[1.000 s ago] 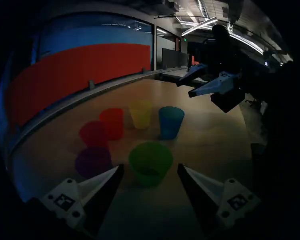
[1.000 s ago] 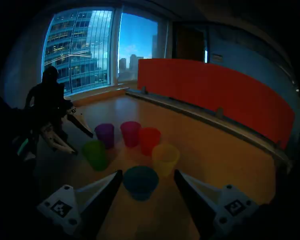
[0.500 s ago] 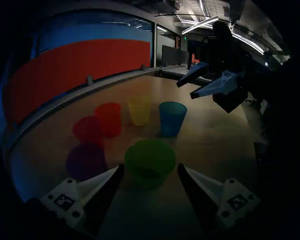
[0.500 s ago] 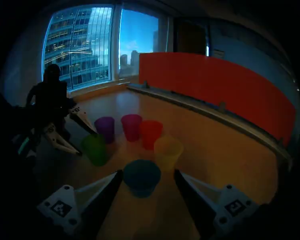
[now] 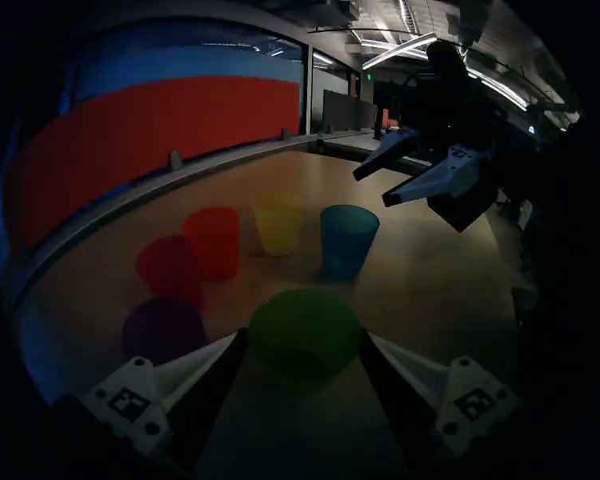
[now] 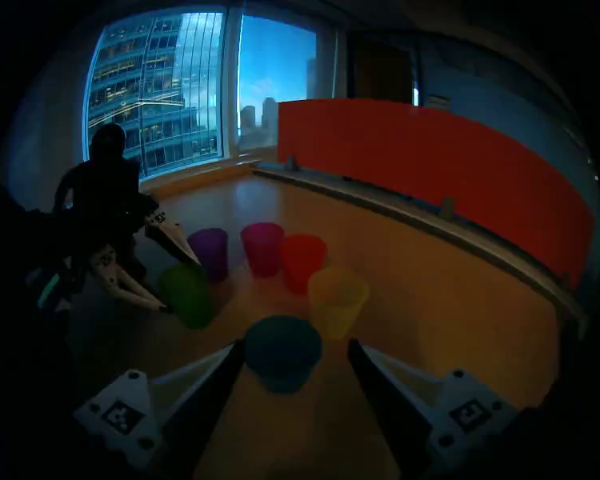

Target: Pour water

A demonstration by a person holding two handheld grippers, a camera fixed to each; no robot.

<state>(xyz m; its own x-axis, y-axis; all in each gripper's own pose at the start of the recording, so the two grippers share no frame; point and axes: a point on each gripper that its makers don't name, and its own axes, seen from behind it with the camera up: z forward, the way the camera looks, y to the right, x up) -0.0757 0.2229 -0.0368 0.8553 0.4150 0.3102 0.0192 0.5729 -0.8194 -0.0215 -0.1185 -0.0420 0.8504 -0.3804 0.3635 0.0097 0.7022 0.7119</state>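
Several plastic cups stand in a cluster on a wooden table. In the left gripper view the green cup (image 5: 304, 338) sits between the open fingers of my left gripper (image 5: 302, 346), which flank it without pressing. Behind it stand the blue cup (image 5: 347, 241), yellow cup (image 5: 278, 223), red cup (image 5: 213, 242), magenta cup (image 5: 167, 267) and purple cup (image 5: 163, 330). In the right gripper view the blue cup (image 6: 282, 353) stands just ahead of my open right gripper (image 6: 295, 356), with the yellow cup (image 6: 337, 302) and green cup (image 6: 186, 295) beyond.
A red partition (image 6: 436, 172) with a rail runs along the table's far edge. The right gripper (image 5: 416, 168) hangs over the table at the back right of the left gripper view. A person's dark outline (image 6: 100, 204) holds the left gripper (image 6: 144, 268) by the window (image 6: 152, 100).
My left gripper has moved forward, so the green cup now lies between its fingers. The right gripper has edged closer to the blue cup.
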